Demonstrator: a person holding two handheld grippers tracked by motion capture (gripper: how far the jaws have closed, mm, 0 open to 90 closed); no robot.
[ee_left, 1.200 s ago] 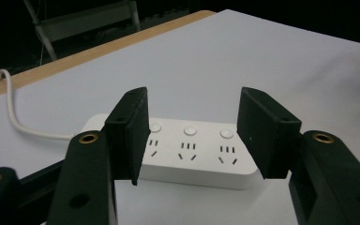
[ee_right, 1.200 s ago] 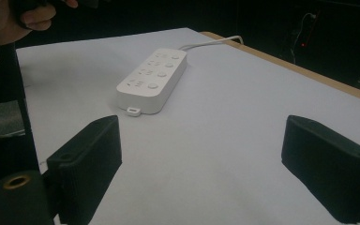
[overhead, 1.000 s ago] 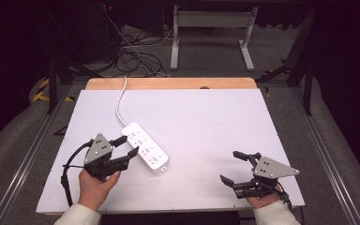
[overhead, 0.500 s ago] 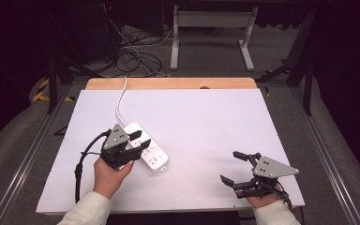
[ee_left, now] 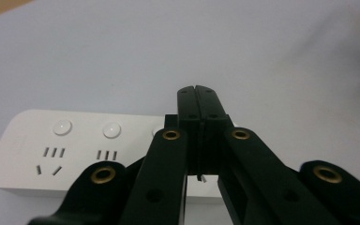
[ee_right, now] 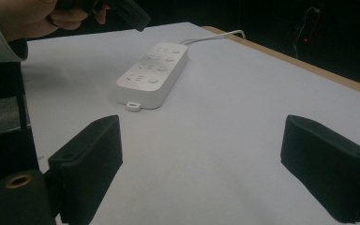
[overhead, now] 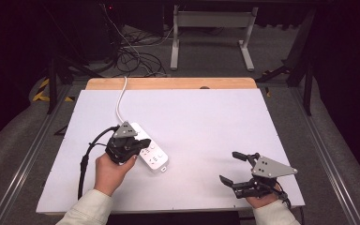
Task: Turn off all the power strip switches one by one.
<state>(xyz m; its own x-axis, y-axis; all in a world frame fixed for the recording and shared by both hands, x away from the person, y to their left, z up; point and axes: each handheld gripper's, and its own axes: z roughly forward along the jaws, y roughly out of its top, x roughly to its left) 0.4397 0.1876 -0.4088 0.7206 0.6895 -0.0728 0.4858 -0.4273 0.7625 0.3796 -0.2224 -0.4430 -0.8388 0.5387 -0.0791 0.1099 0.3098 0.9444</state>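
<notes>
Nearest, the right hand-held gripper [overhead: 238, 169] waits low over the white worktop [overhead: 215, 122], jaws wide apart and empty. Farther in, the left hand-held gripper [overhead: 138, 145] hovers jaws pressed together above the power strip [overhead: 152, 152], likely aiming for a switch; no button looks pressed yet.

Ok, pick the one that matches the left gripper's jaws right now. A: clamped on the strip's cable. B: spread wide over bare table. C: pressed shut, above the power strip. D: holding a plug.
C: in the left gripper view the left gripper has its two black jaws pressed together with nothing between them, over the white power strip; its cable runs off untouched.
</notes>
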